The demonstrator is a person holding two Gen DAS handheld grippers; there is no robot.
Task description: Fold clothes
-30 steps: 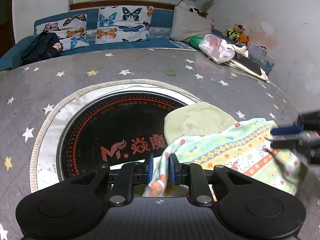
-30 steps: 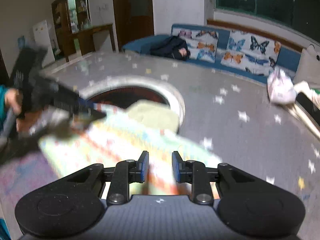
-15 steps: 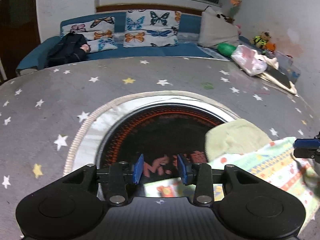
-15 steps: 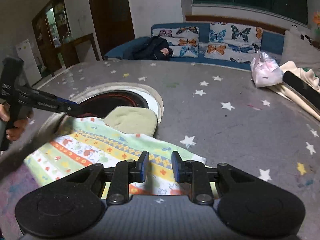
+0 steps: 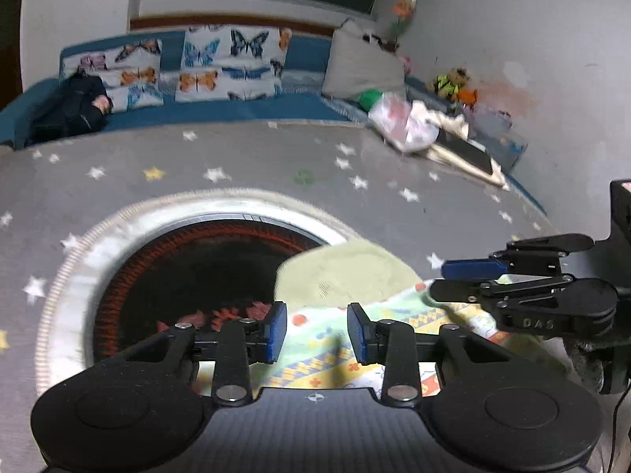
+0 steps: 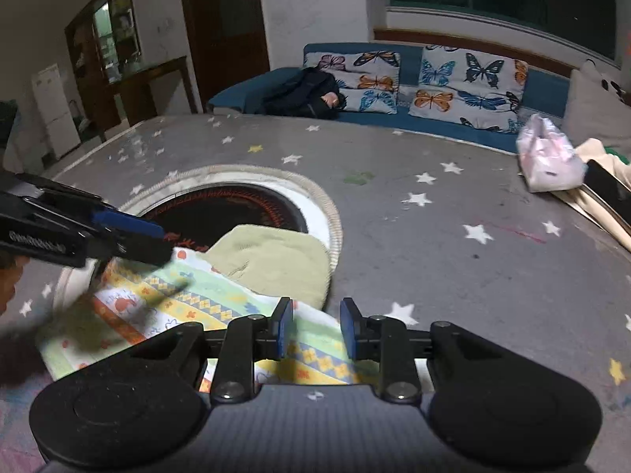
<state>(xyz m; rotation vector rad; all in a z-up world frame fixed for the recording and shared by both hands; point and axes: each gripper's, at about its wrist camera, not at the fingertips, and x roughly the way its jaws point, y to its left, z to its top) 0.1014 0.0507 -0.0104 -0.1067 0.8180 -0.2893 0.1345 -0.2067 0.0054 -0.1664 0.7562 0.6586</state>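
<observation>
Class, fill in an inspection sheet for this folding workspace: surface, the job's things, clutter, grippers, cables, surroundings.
Surface: grey star-print cover with a round black heater panel.
Job's things: patterned cloth lying flat; green cloth partly under it.
Clutter: pink bag, dark slab at the far edge.
Grippers: left gripper and right gripper open, empty, over the patterned cloth.
Cables: thin cable by the right gripper.
Surroundings: blue sofa, butterfly cushions, window.
</observation>
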